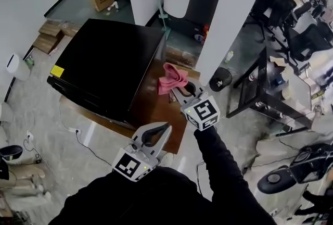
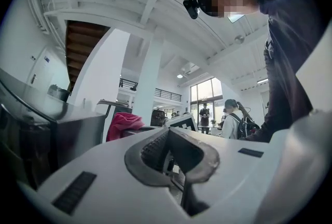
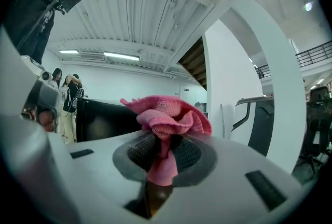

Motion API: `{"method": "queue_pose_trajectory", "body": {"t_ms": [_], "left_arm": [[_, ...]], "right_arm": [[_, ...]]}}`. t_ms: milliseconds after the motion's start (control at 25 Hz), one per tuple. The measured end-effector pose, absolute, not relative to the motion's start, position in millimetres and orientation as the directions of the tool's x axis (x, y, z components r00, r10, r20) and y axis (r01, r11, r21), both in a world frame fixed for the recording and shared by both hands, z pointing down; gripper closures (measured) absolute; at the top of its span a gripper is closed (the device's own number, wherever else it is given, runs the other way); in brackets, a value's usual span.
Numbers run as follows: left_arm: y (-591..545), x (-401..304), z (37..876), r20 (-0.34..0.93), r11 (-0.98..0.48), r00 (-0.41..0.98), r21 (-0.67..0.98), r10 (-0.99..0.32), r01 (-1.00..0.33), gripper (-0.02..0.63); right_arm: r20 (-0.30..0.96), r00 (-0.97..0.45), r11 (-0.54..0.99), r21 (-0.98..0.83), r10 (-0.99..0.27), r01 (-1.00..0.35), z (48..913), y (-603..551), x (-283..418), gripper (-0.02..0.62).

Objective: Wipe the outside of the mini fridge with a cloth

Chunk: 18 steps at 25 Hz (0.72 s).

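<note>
Beside the black box-shaped mini fridge [image 1: 104, 62], the crumpled pink cloth [image 1: 173, 79] was clamped in the right gripper [image 1: 178, 94]; the left gripper [image 1: 165, 128] was closed on nothing. Wiping was judged barely begun, with all outer faces left to do.

We find all three views brightly and evenly lit, with soft shadows. In the right gripper view, ceiling strip lights [image 3: 120, 55] glow at 10 o'clock, and the cloth [image 3: 168, 116] is sharp. In the left gripper view, the windows [image 2: 205, 94] near centre are washed out. Both gripper views bend toward black corners, with the foreground soft at 6 o'clock. The head view smears at 3 o'clock.
</note>
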<state>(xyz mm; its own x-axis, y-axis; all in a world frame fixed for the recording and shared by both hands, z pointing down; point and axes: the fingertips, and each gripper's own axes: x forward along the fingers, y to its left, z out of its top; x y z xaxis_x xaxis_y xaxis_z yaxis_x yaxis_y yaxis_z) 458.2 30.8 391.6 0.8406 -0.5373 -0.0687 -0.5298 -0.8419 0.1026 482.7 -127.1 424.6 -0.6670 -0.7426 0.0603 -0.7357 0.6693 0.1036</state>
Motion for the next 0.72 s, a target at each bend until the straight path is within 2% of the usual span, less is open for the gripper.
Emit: {"method": "queue_pose_trajectory", "body": {"t_ms": [240,720], "left_arm": [[-18,477,419,-0.062,-0.763,0.763,0.139,-0.643,-0.631,0.600],[-48,465,470,-0.001,-0.703,0.712,0.158,-0.702,-0.693,0.600]], "right_arm": [[0.112,-0.721,0.729,0.164,-0.684,-0.665,444,-181,462,0.532],[0.130,-0.731,0.733,0.270,-0.670,-0.624,464,-224,433,0.534]]}}
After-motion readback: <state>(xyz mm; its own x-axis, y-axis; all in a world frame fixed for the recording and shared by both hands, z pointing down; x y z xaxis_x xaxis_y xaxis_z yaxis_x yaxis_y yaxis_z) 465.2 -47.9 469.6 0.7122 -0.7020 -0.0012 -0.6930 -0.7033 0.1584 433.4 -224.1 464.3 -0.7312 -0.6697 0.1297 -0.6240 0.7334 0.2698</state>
